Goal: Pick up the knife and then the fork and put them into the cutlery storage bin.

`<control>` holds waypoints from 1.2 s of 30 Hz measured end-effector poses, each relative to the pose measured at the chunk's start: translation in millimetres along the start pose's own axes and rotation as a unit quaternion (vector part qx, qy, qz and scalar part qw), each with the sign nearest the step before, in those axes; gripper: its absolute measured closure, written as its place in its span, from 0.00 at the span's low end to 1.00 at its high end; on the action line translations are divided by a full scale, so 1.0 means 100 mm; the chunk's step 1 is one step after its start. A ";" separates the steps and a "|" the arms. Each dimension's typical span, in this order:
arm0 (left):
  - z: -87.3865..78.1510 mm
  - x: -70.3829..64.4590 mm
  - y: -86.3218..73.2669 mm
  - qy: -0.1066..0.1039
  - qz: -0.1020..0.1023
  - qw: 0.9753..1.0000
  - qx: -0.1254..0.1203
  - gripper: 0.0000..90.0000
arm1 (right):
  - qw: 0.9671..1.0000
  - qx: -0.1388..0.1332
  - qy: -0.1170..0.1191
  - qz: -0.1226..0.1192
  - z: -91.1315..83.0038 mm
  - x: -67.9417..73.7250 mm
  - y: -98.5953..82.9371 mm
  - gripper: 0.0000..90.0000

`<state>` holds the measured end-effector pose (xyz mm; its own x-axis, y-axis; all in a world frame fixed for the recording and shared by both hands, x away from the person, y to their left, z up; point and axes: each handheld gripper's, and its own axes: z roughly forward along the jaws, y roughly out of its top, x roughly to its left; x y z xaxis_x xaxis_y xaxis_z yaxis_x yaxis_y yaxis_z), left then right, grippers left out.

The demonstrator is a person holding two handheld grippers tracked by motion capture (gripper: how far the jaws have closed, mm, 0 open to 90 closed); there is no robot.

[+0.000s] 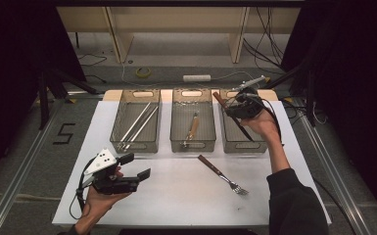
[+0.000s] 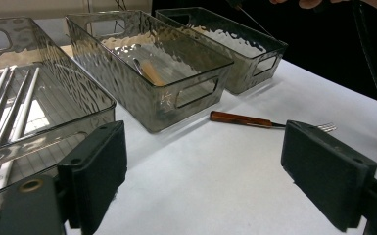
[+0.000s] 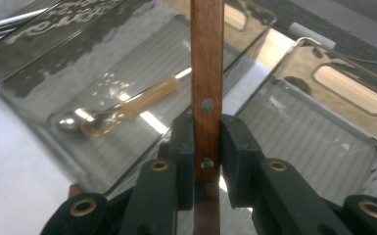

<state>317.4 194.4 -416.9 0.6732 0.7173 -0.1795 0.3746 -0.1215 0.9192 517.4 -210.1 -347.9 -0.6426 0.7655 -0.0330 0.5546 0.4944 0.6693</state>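
Note:
My right gripper hovers over the right bin, shut on a wooden-handled utensil whose thin dark metal end slants down into that bin. In the right gripper view the jaws clamp the riveted brown handle, which stands upright. A wooden-handled fork lies on the white sheet in front of the bins, also seen in the left gripper view. My left gripper is held near the front left corner, open and empty, its pads wide apart.
Three clear bins stand in a row at the back. The left bin holds metal rods. The middle bin holds a spoon with a pale handle. Cables trail on the floor beyond the table.

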 end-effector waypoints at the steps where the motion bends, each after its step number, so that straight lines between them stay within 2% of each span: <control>1: 0.00 0.00 0.00 0.000 0.000 1.000 0.000 0.18 | 1.000 -0.002 -0.002 0.003 0.01 -0.02 0.00 0.86; 9: 0.01 -0.01 0.00 -0.002 0.004 1.000 0.002 0.18 | 0.999 -0.007 -0.023 0.035 0.10 -0.18 -0.02 0.86; 11: 0.01 -0.01 0.00 -0.003 0.004 1.000 0.000 0.18 | 0.999 -0.009 -0.022 0.041 0.12 -0.22 -0.03 0.86; 16: 0.00 -0.01 0.00 -0.003 0.002 1.000 0.000 0.18 | 0.998 -0.016 -0.036 0.055 0.17 -0.27 -0.02 0.86; 22: 0.00 -0.02 0.00 -0.003 0.002 1.000 -0.002 0.18 | 0.996 -0.017 -0.051 0.073 0.25 -0.31 -0.07 0.86; 25: 0.00 -0.02 0.00 -0.003 0.003 1.000 -0.002 0.18 | 0.995 -0.007 -0.055 0.080 0.29 -0.32 -0.08 0.86; 36: 0.00 -0.02 0.00 -0.002 0.003 1.000 -0.003 0.18 | 0.994 -0.003 -0.054 0.094 0.37 -0.32 -0.15 0.86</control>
<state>316.0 193.4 -416.3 0.6782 0.7134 -0.1765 0.3674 -0.1212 0.9221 549.7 -226.9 -383.9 -0.4669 0.8842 0.0143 0.6563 0.3356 0.6758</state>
